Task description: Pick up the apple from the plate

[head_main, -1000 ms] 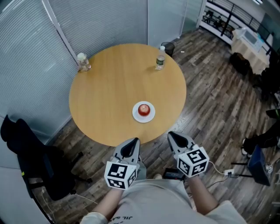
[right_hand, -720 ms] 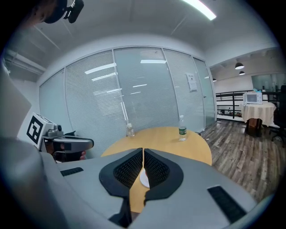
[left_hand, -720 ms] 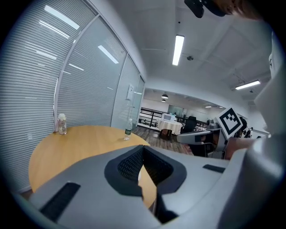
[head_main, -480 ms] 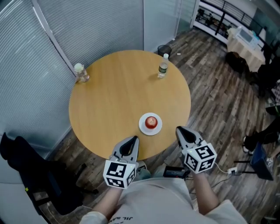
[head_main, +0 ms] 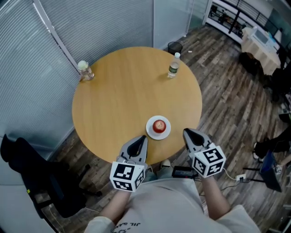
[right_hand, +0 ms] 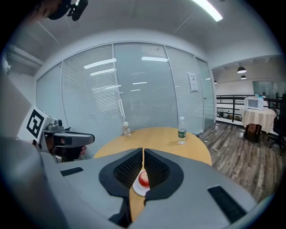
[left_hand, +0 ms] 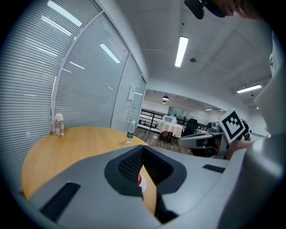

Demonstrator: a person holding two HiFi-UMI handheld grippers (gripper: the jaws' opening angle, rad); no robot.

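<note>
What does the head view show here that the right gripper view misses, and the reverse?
Only the head view: the black chair, and the right gripper from above. Only the right gripper view: the ceiling light, and its own fingers shut and empty. Both: the apple on its plate, the labelled bottle, the other bottle, the round table, the left gripper.

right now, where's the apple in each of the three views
Head view: apple just below centre, on the white plate near the table's near edge.
Left gripper view: low centre, only a red sliver of apple shows.
Right gripper view: low centre, apple in plain sight.
Shared landmark: the green-labelled bottle, beyond the apple in all three views.
</note>
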